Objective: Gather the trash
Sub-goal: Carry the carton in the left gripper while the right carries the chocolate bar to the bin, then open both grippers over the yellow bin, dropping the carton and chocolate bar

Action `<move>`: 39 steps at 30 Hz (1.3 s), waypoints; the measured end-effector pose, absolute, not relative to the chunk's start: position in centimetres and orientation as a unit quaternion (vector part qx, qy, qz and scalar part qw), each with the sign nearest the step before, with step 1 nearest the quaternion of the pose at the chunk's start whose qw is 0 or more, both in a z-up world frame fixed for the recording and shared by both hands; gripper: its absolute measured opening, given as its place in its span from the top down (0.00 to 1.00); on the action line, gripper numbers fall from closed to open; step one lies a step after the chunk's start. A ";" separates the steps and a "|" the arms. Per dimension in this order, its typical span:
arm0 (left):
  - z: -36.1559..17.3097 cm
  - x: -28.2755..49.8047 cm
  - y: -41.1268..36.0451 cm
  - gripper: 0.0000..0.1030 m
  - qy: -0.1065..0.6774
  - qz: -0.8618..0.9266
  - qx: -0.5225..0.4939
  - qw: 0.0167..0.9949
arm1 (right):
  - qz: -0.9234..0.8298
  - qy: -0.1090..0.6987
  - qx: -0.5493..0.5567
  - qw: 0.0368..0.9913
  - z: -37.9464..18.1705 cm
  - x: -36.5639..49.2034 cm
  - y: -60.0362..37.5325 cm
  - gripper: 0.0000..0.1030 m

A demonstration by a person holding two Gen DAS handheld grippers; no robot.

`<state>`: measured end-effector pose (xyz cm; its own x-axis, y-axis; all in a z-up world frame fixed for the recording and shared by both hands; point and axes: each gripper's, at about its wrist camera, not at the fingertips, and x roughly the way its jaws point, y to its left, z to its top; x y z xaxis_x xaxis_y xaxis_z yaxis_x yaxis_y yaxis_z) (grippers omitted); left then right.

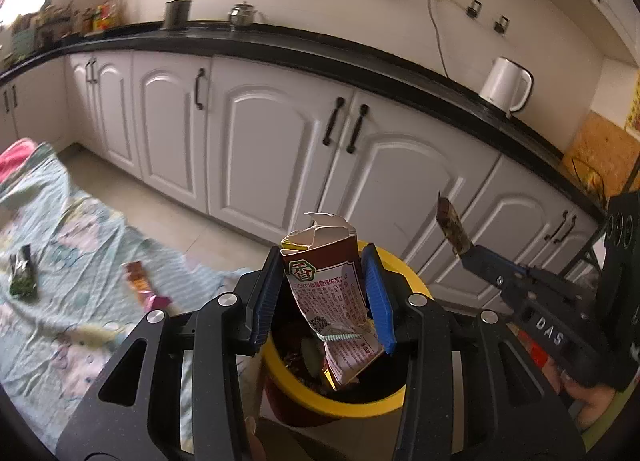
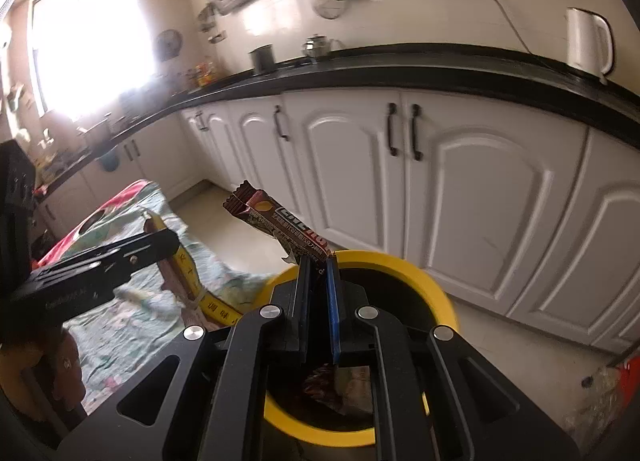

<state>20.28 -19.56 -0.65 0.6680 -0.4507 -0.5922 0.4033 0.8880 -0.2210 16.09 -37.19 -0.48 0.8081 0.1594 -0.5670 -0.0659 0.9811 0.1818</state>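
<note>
the left gripper (image 1: pixel 324 293) has its blue-padded fingers pinching a torn red-and-white paper carton (image 1: pixel 334 301) right over the round yellow-rimmed trash bin (image 1: pixel 416 281), ready to drop. the right gripper (image 2: pixel 318 297) clamps a brown snack wrapper (image 2: pixel 280 225) above it too. more wrappers lie farther off on the pale floral cloth (image 1: pixel 80 261).

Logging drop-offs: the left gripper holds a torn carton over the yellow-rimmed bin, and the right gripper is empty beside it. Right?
Not quite. The right gripper is not empty: the right wrist view shows it shut on a brown snack wrapper. The rest stands: the left gripper holds the torn carton over the yellow-rimmed bin.
</note>
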 end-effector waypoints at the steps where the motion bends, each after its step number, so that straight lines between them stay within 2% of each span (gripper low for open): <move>1: -0.8 20.3 -20.1 0.68 0.332 -0.237 -0.030 0.912 | 0.054 0.304 0.081 0.948 -0.6 16.1 -37.8 0.92; 22: -8.1 21.6 -27.1 0.68 0.371 -0.268 0.026 0.889 | -0.008 0.359 0.131 0.924 -6.3 16.8 -44.9 0.92; 39: -11.8 23.1 -26.9 0.67 0.412 -0.258 0.036 0.873 | 0.014 0.444 0.149 0.883 -13.0 18.4 -43.8 0.92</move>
<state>23.07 -26.86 -11.80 0.5278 -0.4199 -0.7383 0.4800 0.8646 -0.1485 18.37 -43.76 -13.02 0.6046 0.1576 -0.7808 0.1071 0.9553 0.2757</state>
